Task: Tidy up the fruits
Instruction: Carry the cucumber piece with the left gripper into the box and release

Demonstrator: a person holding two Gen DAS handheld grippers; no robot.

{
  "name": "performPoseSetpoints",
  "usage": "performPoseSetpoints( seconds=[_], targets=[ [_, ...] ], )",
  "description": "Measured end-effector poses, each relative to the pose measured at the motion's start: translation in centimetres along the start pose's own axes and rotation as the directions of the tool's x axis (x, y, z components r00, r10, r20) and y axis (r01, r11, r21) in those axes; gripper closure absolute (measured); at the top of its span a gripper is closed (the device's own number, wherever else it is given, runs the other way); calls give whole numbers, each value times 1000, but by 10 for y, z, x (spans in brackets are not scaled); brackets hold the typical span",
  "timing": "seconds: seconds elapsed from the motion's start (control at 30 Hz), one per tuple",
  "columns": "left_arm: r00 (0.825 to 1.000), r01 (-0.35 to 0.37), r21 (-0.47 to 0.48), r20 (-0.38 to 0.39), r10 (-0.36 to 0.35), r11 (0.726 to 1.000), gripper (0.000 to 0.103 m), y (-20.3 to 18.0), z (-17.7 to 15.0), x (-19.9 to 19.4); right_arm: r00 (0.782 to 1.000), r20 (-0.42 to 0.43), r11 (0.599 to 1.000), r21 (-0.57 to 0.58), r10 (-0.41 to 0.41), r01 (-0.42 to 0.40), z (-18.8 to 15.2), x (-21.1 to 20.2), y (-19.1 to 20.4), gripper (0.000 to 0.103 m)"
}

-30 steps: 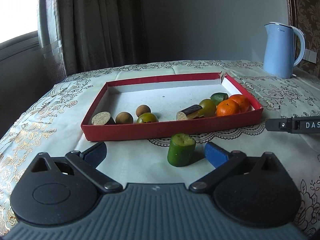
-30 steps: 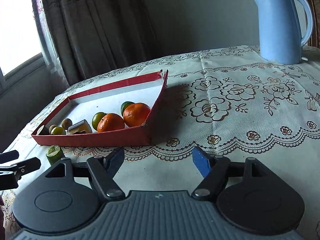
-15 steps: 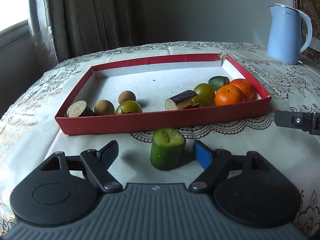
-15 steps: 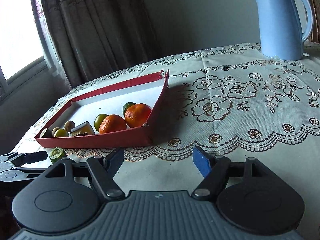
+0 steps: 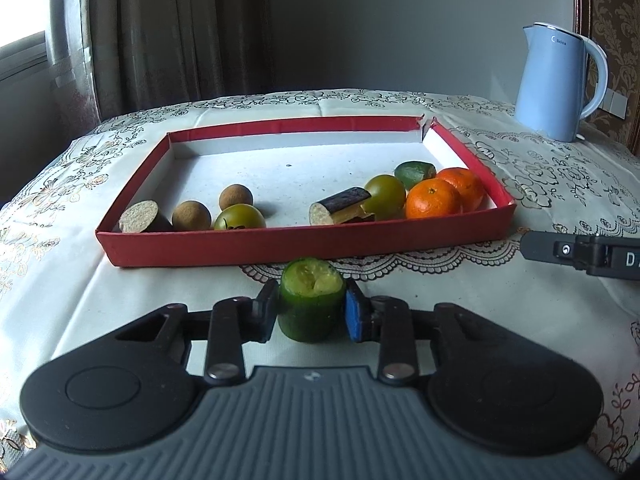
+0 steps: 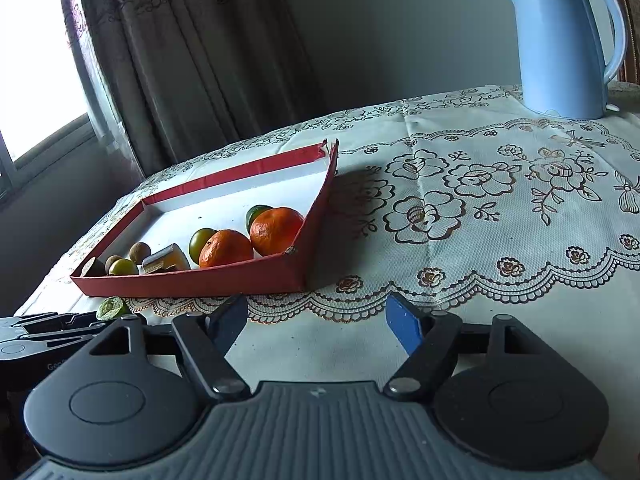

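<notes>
Where its jaws have just closed, left gripper [image 5: 311, 312] tight on green fruit chunk [image 5: 311, 305]; right gripper [image 6: 316, 326] wide, empty.

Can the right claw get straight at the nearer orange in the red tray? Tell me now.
Probably yes. The right claw stands open with nothing in it, and the nearer orange sits just behind the red tray's low front wall, with nothing above it, so it could come in over the wall.

Dim room; window [image 6: 36, 80] glare at left; fisheye-bent edges.
</notes>
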State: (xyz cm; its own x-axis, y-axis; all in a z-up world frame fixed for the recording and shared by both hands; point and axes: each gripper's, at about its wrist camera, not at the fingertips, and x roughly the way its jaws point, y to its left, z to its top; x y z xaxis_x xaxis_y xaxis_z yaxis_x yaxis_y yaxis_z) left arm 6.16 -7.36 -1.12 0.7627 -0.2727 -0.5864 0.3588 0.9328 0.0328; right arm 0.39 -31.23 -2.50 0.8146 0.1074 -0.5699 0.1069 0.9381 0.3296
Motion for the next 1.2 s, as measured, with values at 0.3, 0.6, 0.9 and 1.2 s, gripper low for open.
performPoseSetpoints(
  seconds=[0.3,0.6,0.9,1.2],
  targets=[
    [997,-54,-1,53,54,999,72,0,27,-9,1000,0,1000,1,1,-1,0,0,0,27],
    [988,-132,10,83,131,991,72,2,60,8,1000,0,1000,2,1,-1,1,0,-1,27],
    [988,-145,-9,61,145,989,72,6,64,33,1000,-1,1000,1,2,-2,1,0,0,26],
    [990,-135,-19,43,136,991,72,8,62,50,1000,-1,1000,2,5,-5,1,1,0,24]
  ],
)
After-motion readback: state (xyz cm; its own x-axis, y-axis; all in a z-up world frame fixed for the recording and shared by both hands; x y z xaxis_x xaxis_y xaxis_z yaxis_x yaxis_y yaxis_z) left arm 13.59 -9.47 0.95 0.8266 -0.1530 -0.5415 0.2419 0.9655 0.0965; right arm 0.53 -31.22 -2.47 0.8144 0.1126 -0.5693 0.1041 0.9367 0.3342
